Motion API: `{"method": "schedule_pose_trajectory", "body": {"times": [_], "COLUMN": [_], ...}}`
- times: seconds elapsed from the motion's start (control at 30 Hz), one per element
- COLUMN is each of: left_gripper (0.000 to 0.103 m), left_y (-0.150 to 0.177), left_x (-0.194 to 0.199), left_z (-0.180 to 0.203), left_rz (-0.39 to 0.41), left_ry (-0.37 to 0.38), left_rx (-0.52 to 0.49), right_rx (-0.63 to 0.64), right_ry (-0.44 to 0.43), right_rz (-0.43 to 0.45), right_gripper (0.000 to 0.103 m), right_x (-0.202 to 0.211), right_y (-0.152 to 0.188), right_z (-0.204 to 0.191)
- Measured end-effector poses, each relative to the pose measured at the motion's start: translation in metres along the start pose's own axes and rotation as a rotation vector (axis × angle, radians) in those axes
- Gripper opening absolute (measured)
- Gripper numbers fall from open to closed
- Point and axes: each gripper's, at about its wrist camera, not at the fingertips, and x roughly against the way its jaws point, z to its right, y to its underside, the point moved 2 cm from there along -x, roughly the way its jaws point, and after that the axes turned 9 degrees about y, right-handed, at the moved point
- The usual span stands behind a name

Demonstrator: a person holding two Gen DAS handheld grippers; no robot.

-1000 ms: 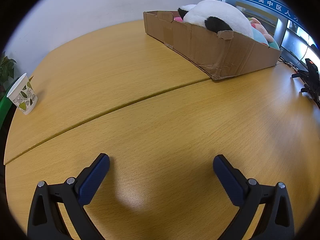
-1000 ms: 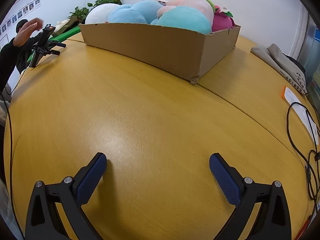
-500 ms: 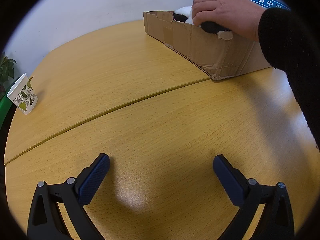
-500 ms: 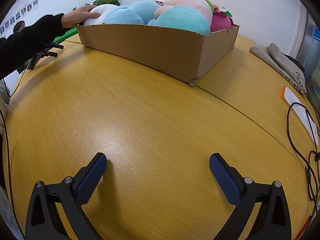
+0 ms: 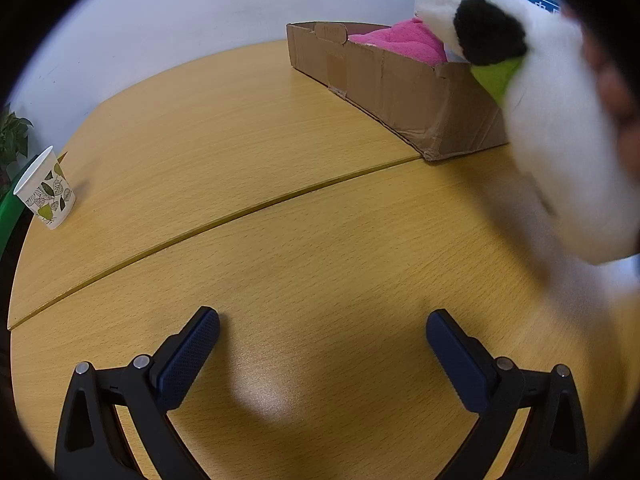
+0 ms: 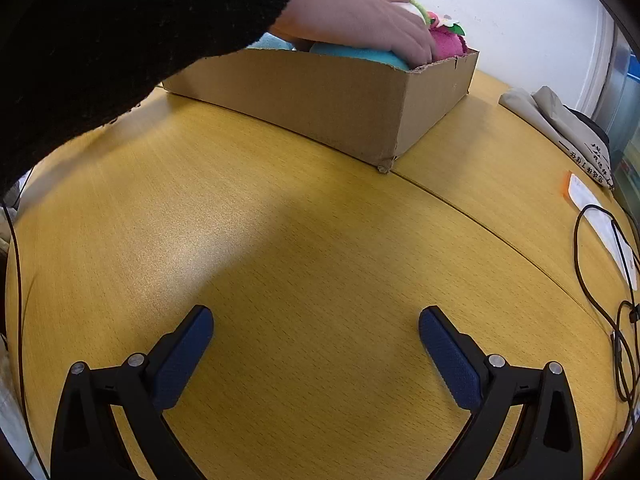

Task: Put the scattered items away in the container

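1. Table (image 5: pixel 248 168): wood-grain, with a seam across it.
2. Cardboard box (image 6: pixel 320 100) stood on the far side, holding pink (image 5: pixel 400 40) and teal (image 6: pixel 360 54) plush toys.
3. Panda plush (image 5: pixel 552 120) was blurred, above the box's near corner.
4. Bare hand (image 6: pixel 360 20) rested on the toys.
5. Left hand-held gripper (image 5: pixel 322 330) and right hand-held gripper (image 6: pixel 316 326): jaws wide apart, empty, over bare table.
6. Paper cup (image 5: pixel 44 188) sat at the left edge.

— What do you see at the left edge of your table (image 5: pixel 280 152)?
— A leaf-printed paper cup (image 5: pixel 45 189), upright.
— And right?
— Folded grey cloth (image 6: pixel 560 124), a paper slip (image 6: pixel 600 216), black cables (image 6: pixel 600 280).
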Motion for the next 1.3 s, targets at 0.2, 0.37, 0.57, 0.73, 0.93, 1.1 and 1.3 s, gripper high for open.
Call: {"method": "schedule_pose_trajectory", "body": {"times": [0.2,0.37,0.57,0.73,0.93,1.1,1.3], "left_gripper": [0.103,0.103,0.103,0.103,0.103,0.103,0.103], "left_y": [0.0000,0.0000,0.0000,0.0000,0.0006,0.0015,0.0022], "left_x": [0.0000,0.0002,0.0002,0.0001,0.0006,-0.0008,-0.0005], "left_z": [0.0000,-0.0001,0.0000,0.0000,0.0014,0.0020,0.0043], "left_rz": [0.000,0.000,0.000,0.000,0.000,0.000,0.000], "left_ry": [0.000,0.000,0.001,0.001,0.001,0.002,0.002], "left_rx": [0.000,-0.001,-0.001,-0.001,-0.001,-0.002,-0.003], "right_rx": [0.000,0.000,0.000,0.000,0.000,0.001,0.001], "right_ry": [0.000,0.000,0.000,0.000,-0.001,-0.001,-0.001], "right_rz": [0.000,0.000,0.000,0.000,0.000,0.000,0.000], "right_gripper": [0.103,0.103,0.103,0.103,0.103,0.103,0.103], "right_x": [0.0000,0.0000,0.0000,0.0000,-0.0001,0.0000,-0.0001], "right_y": [0.0000,0.0000,0.0000,0.0000,0.0000,0.0001,0.0000], "right_z": [0.0001,0.0002,0.0003,0.0004,0.0005,0.0006,0.0006]}}
